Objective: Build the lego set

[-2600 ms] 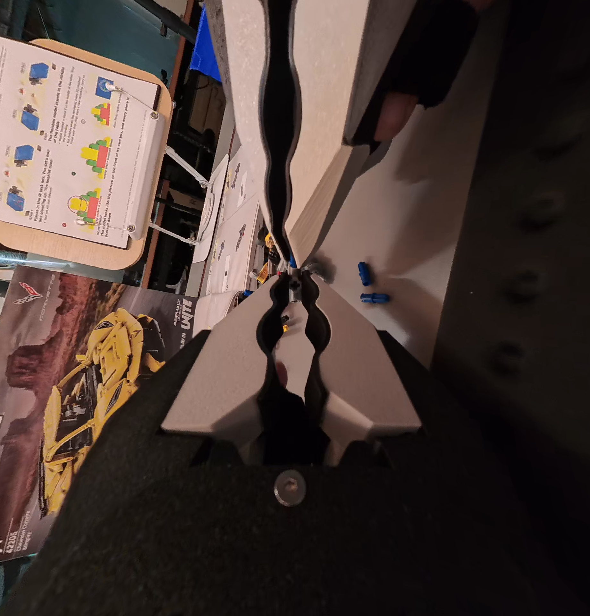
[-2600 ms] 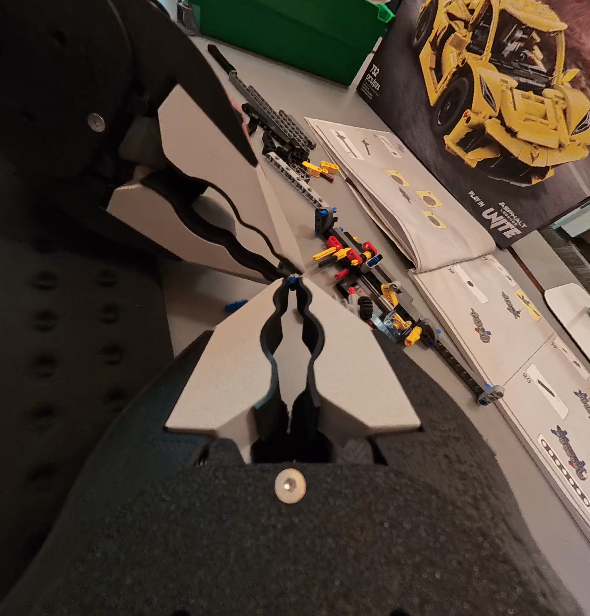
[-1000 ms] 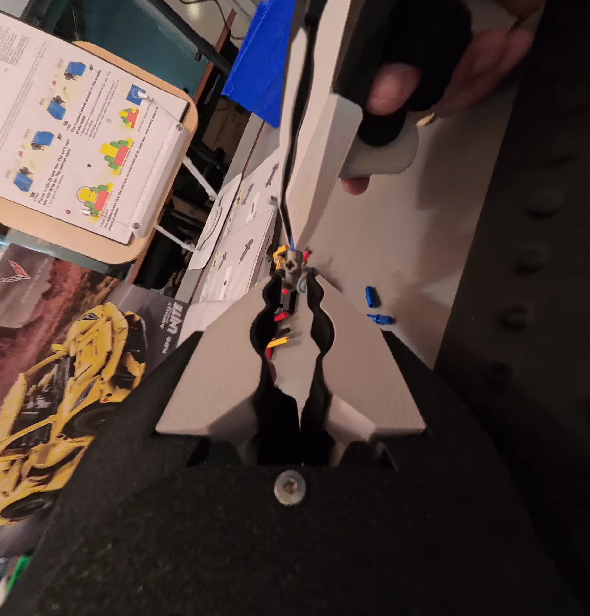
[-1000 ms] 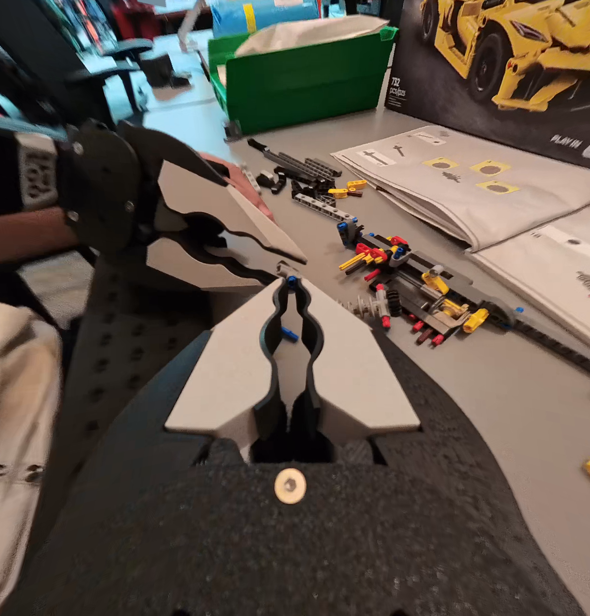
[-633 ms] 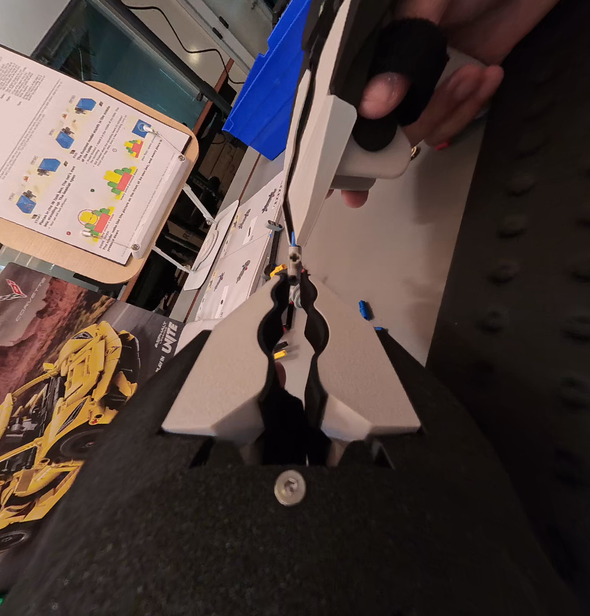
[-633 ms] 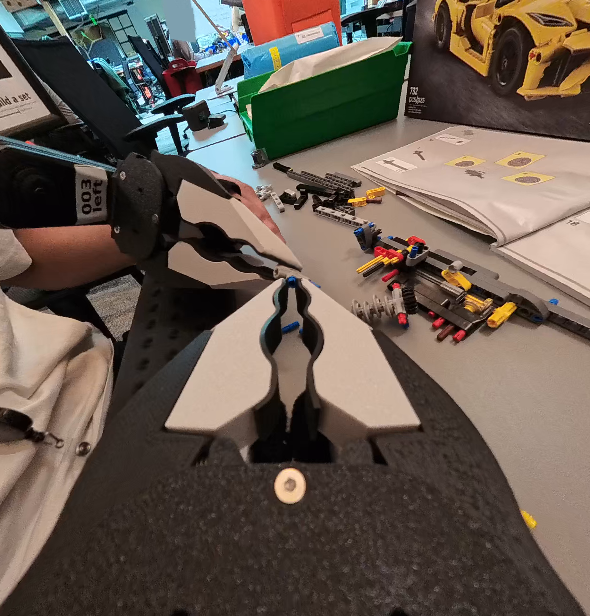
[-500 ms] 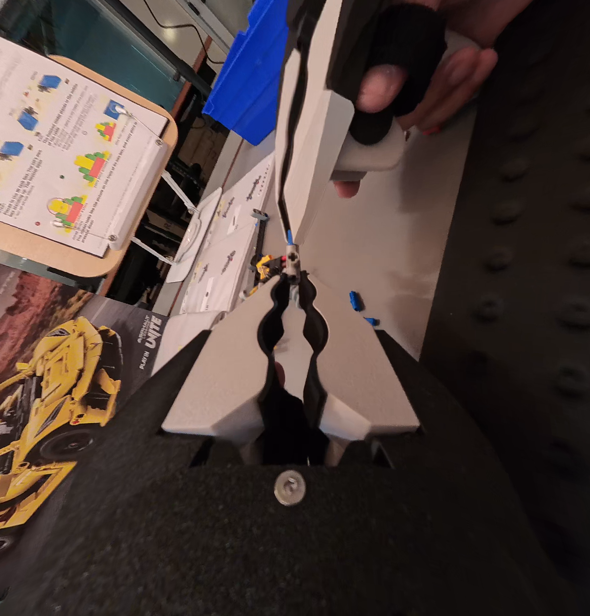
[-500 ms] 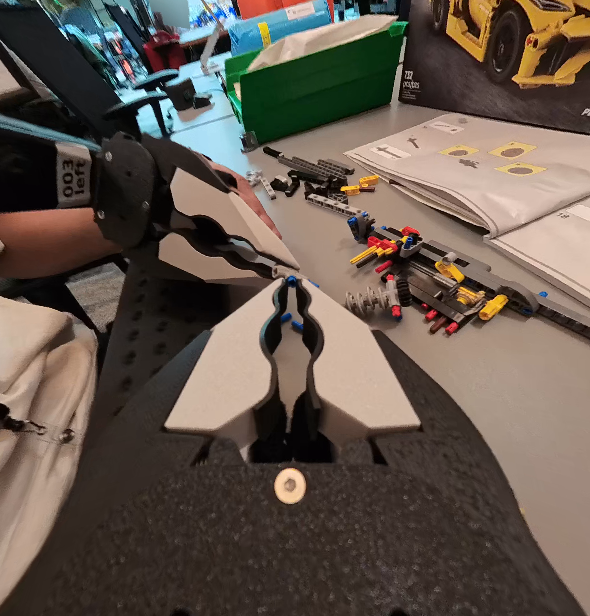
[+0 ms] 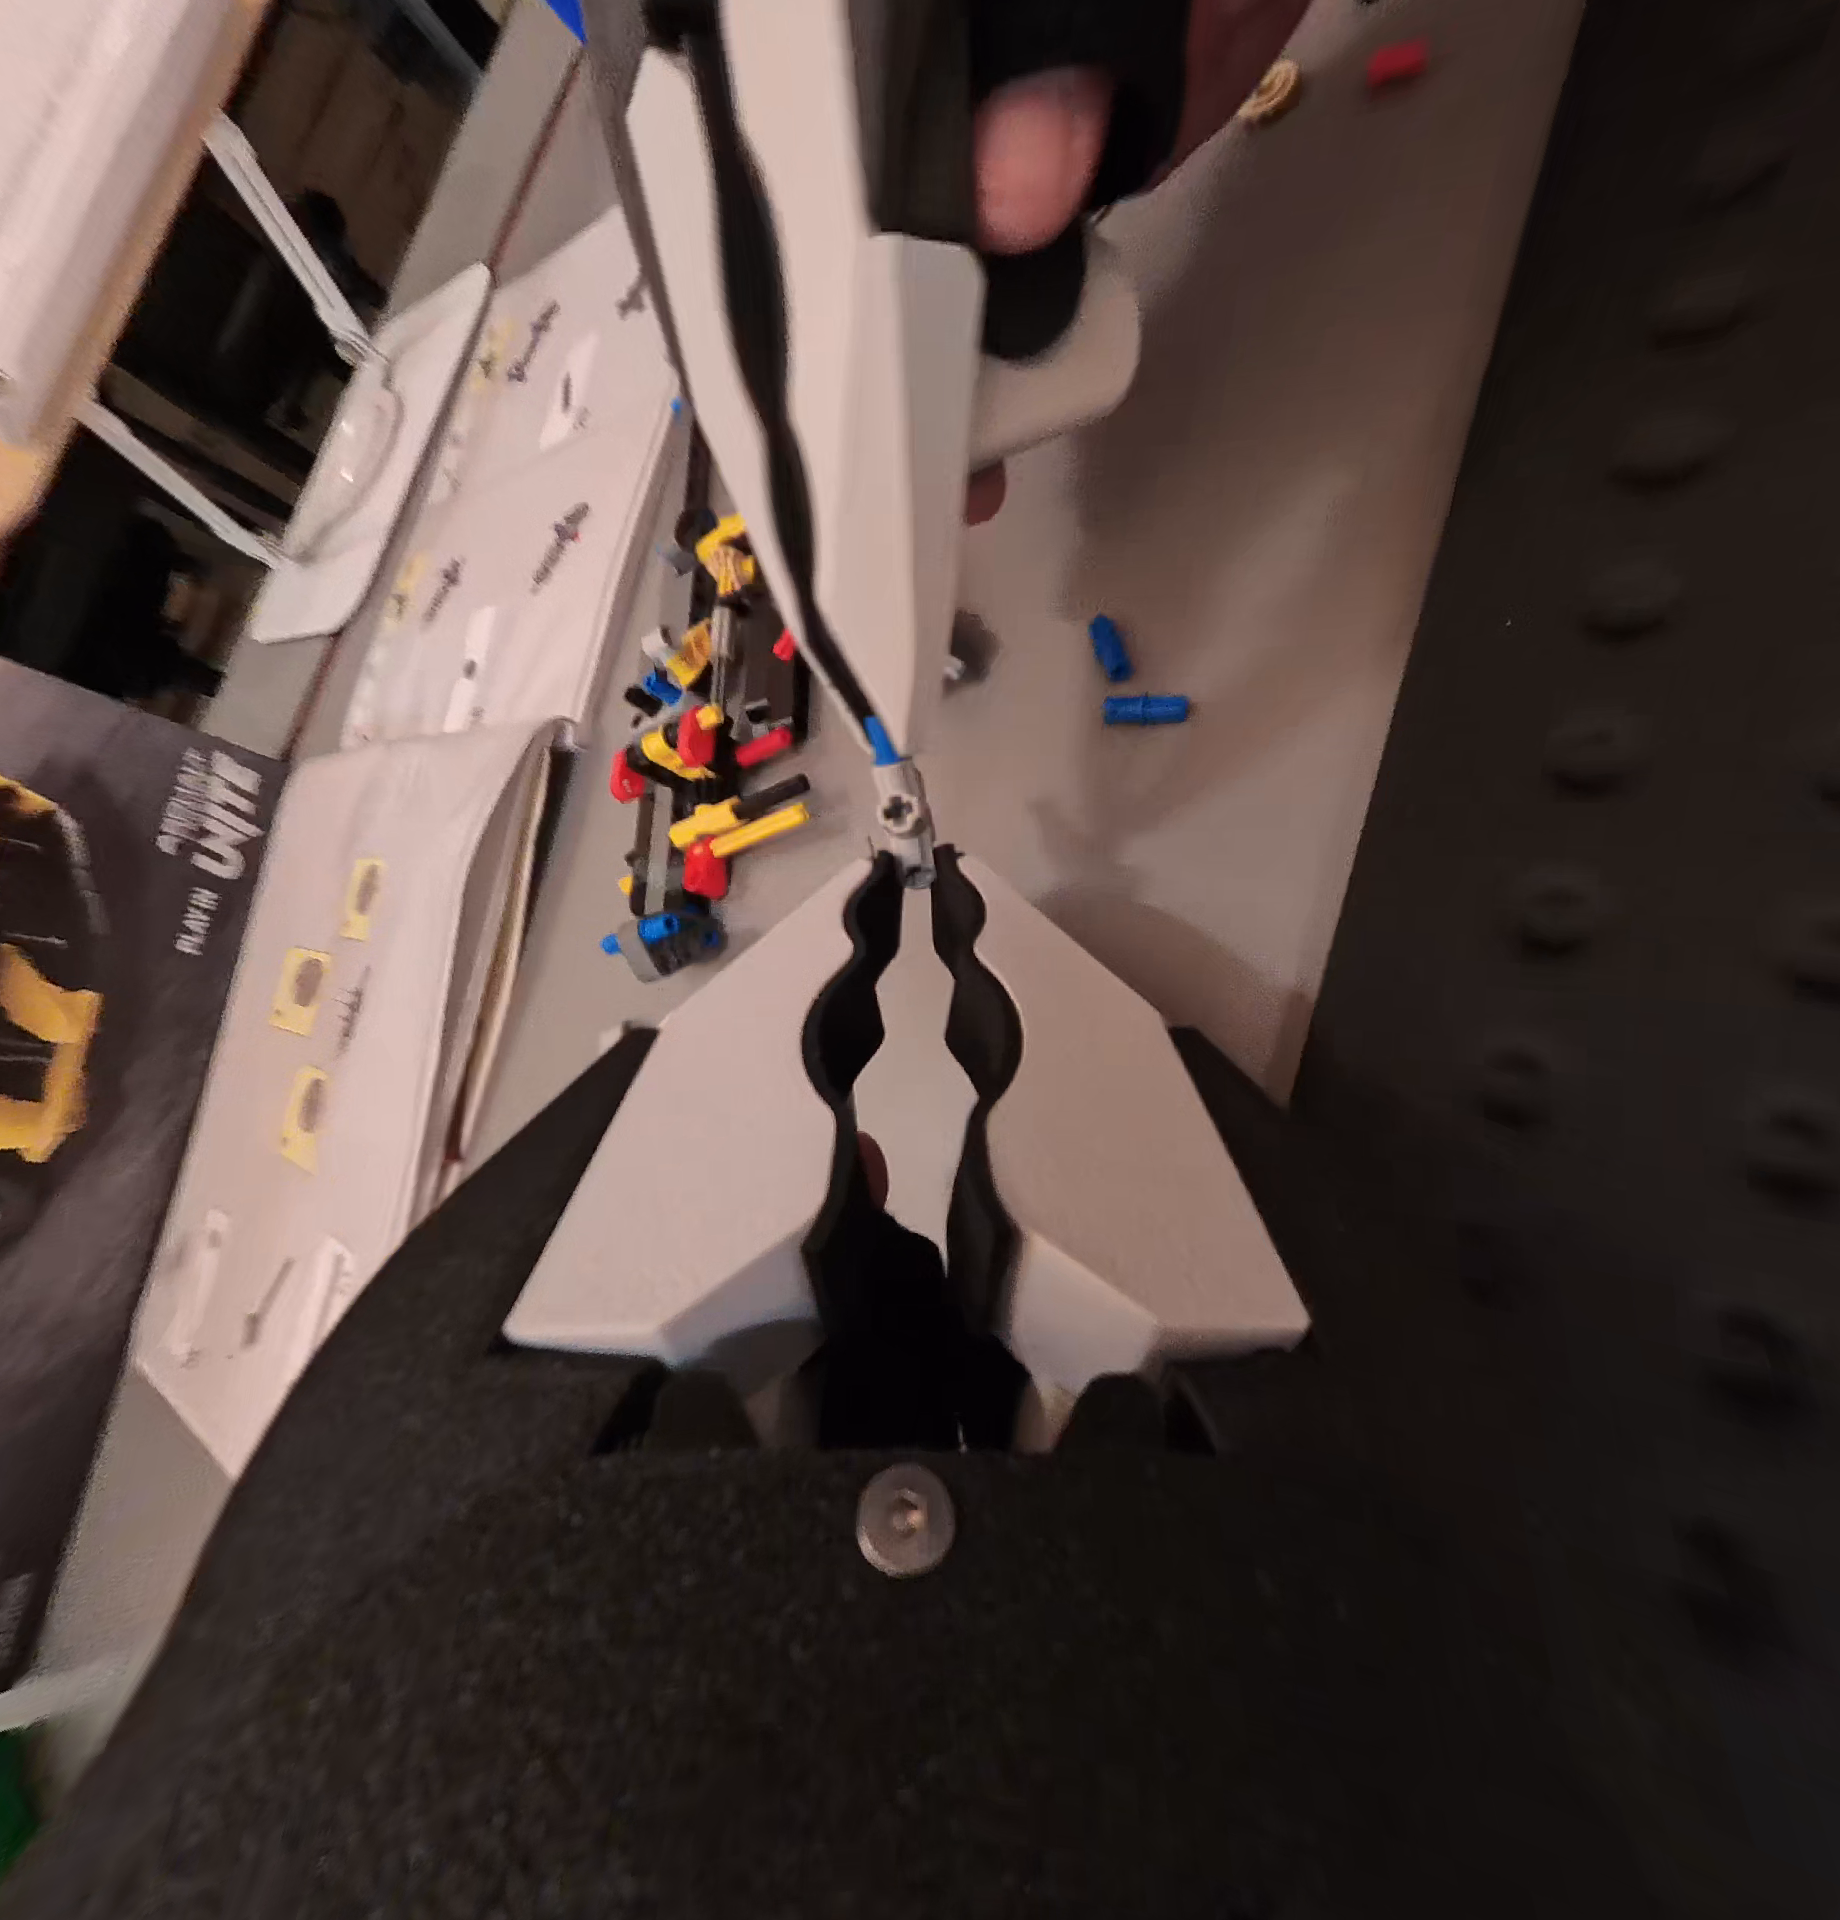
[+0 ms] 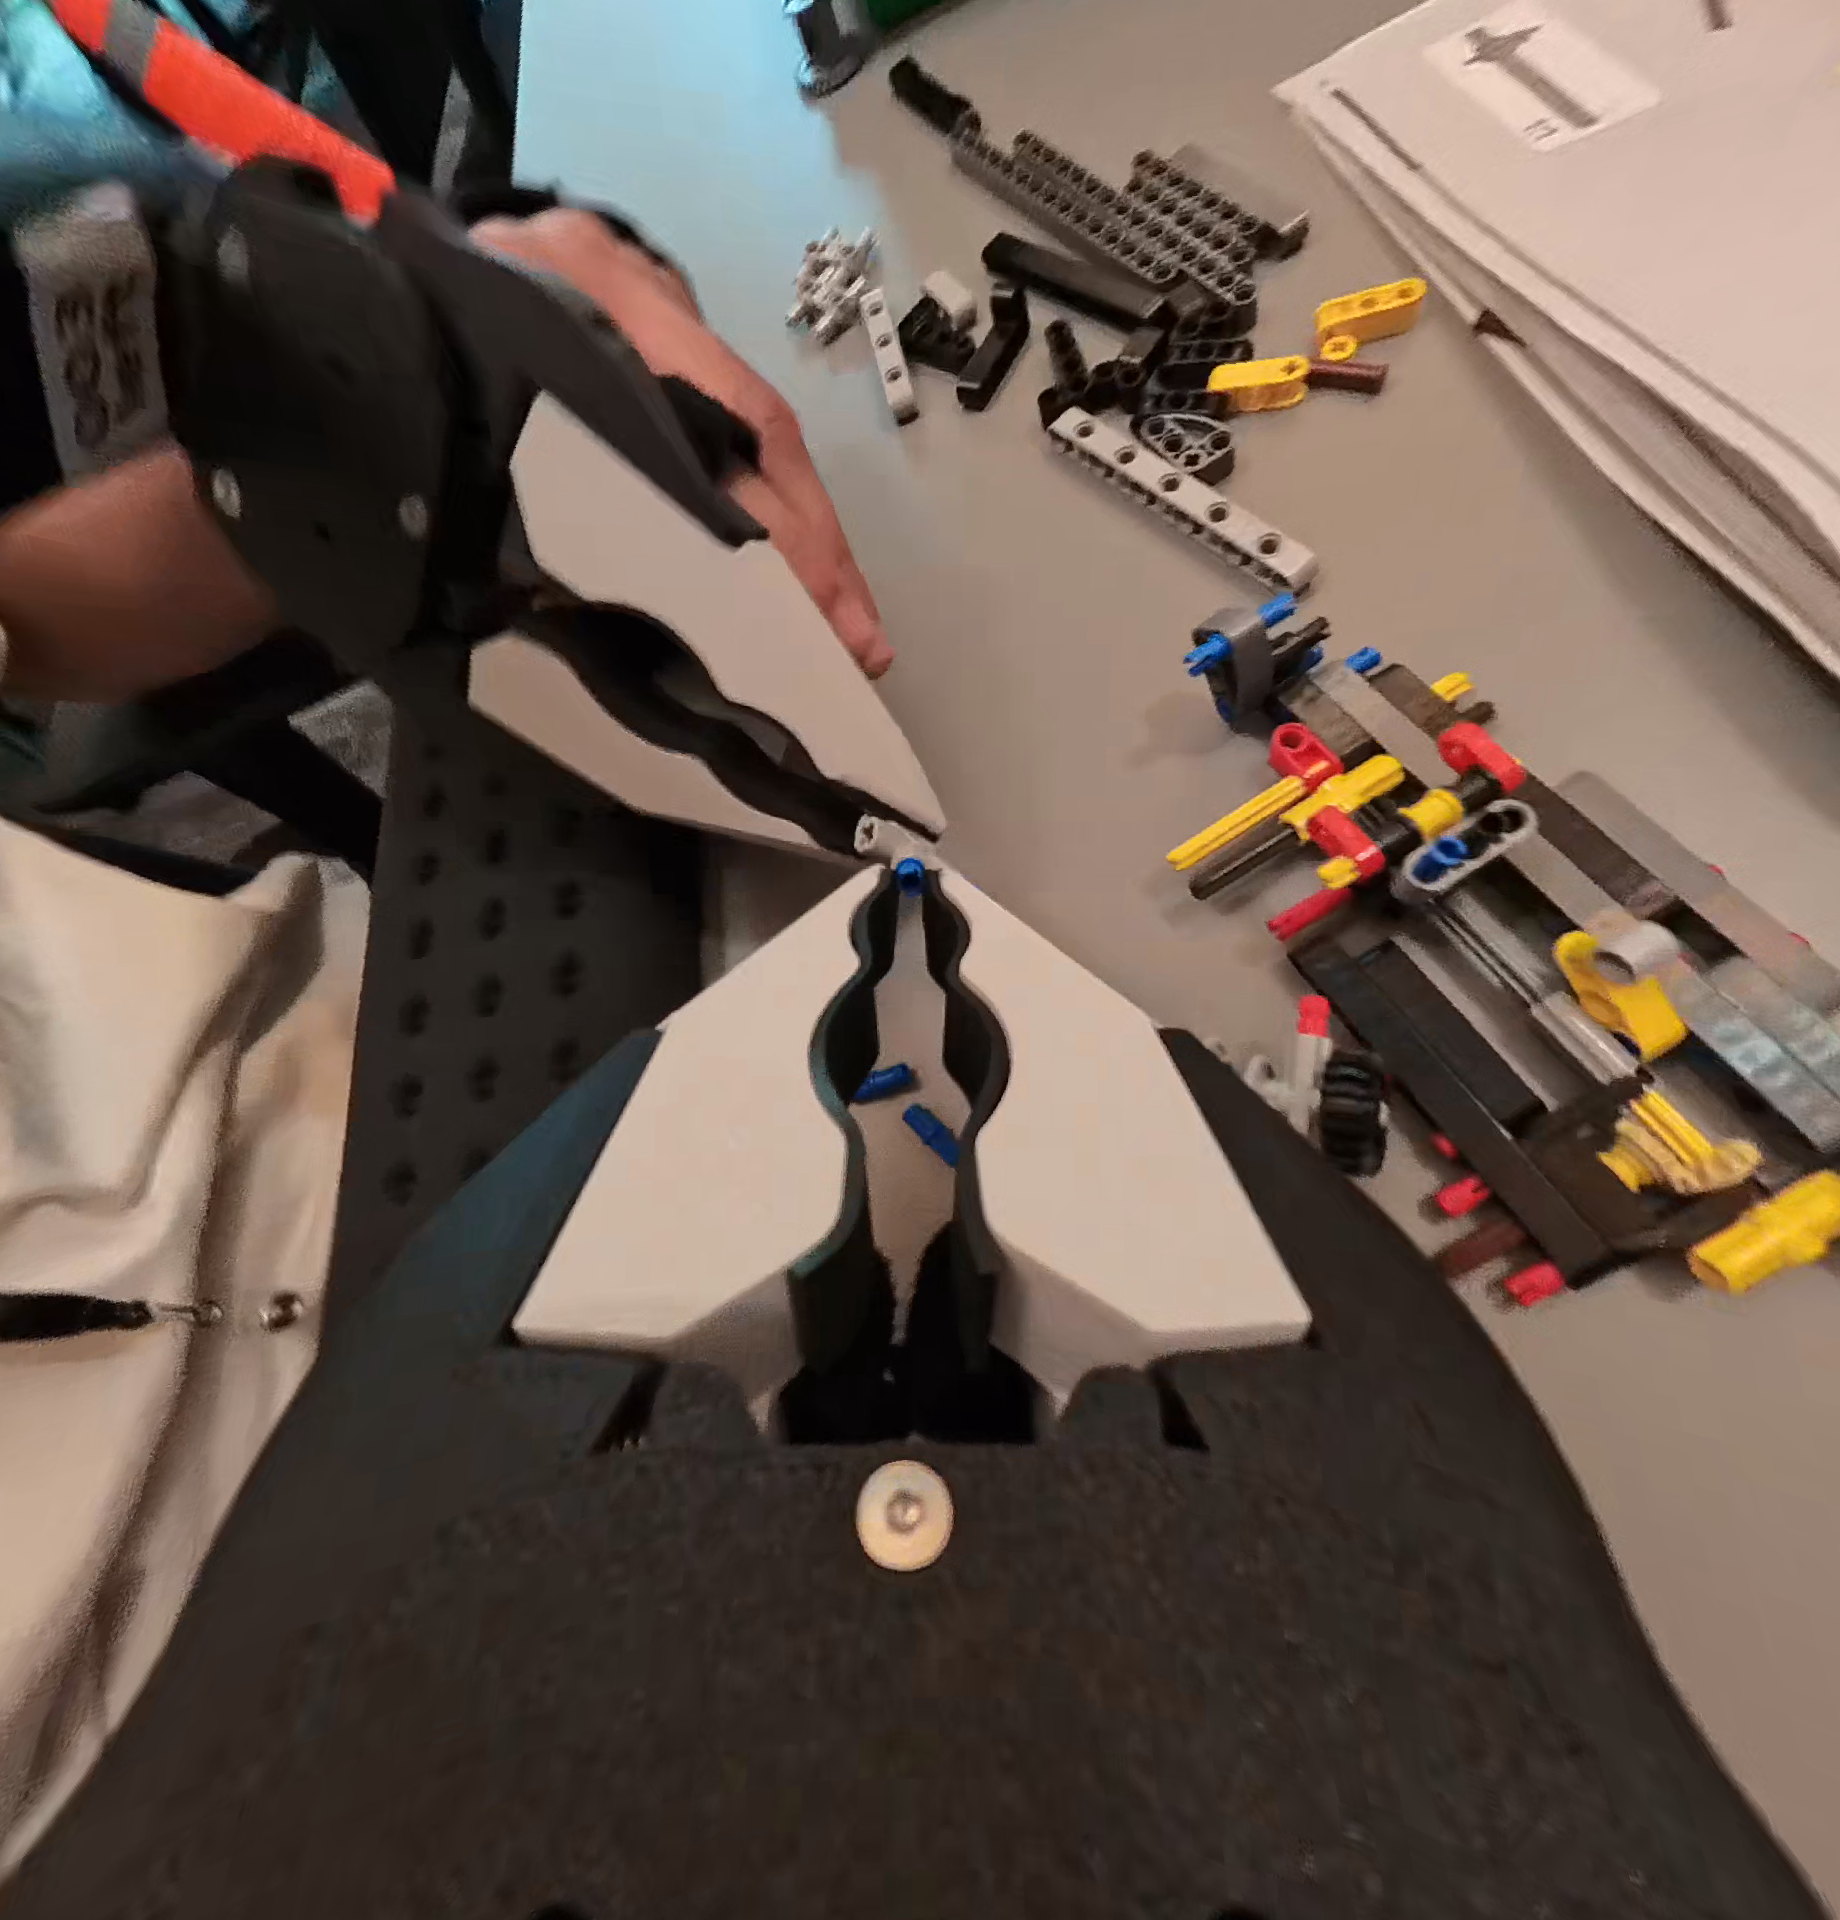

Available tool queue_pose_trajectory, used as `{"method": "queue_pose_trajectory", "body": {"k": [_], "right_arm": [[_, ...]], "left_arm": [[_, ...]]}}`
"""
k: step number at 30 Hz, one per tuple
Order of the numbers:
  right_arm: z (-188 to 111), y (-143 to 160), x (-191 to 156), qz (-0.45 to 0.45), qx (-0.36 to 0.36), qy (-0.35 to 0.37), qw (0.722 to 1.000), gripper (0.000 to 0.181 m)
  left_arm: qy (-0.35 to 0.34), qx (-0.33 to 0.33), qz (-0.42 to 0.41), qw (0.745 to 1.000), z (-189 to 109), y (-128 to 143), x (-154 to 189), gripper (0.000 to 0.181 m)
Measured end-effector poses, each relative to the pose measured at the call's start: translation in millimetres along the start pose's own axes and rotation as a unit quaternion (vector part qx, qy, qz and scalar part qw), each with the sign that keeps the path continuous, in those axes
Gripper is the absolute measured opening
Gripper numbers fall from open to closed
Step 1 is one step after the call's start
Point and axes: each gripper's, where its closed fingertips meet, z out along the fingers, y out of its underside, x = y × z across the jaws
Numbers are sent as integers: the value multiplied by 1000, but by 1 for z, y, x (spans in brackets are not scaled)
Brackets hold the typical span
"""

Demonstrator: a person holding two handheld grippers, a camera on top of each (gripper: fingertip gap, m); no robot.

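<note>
Left wrist view shows the left gripper (image 9: 908,871) pinched narrow on a small light-grey connector (image 9: 903,818) with a cross-shaped hole, held above the smooth grey table (image 9: 1259,582). The right gripper (image 9: 874,740) meets it from above, its wavy black-lined jaws closed on a blue pin (image 9: 878,736) whose end sits in the connector. In the right wrist view that blue pin (image 10: 908,876) is at the tips of the right gripper (image 10: 908,883), touching the grey connector (image 10: 880,831) in the left gripper (image 10: 900,826). Two loose blue pins (image 9: 1129,681) lie on bare table just beside the joined tips. Farther off, the partly built chassis (image 10: 1518,987), a long flat frame of black and grey beams studded with yellow, red and blue parts, lies near a heap of loose beams (image 10: 1134,312). An open instruction booklet (image 10: 1643,239) and the set's box (image 9: 64,1039) bound that side, and a black studded mat (image 9: 1674,935) edges the near side.
</note>
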Motion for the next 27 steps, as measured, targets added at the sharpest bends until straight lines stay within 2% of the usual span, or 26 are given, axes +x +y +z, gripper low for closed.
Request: {"method": "queue_pose_trajectory", "body": {"k": [2, 3, 6, 12, 16, 20, 23, 27], "right_arm": [[0, 4, 4, -42, -4, 27, 999, 6], [-4, 7, 4, -62, -5, 37, 997, 12], [-17, 30, -4, -108, -25, 34, 993, 15], [-16, 55, 4, -151, -66, 70, 984, 14], [-13, 38, 8, -152, -50, 98, 982, 12], [8, 12, -2, -107, -7, 72, 992, 15], [22, 9, -2, -90, -15, 68, 994, 25], [25, 13, 3, -111, -37, 92, 989, 25]], "left_arm": [[22, 5, -31, 999, -3, 4, -4, 4], [50, 2, -49, 998, -4, 8, -2, 4], [118, -7, -93, 989, -3, 20, 6, 4], [140, -16, -95, 985, 3, 24, 9, 5], [130, -35, -121, 983, 5, 23, 8, 5], [106, -40, -123, 986, 6, 22, 7, 5], [106, -45, -128, 985, 7, 22, 8, 5], [119, -43, -112, 986, 5, 19, 13, 5]]}}
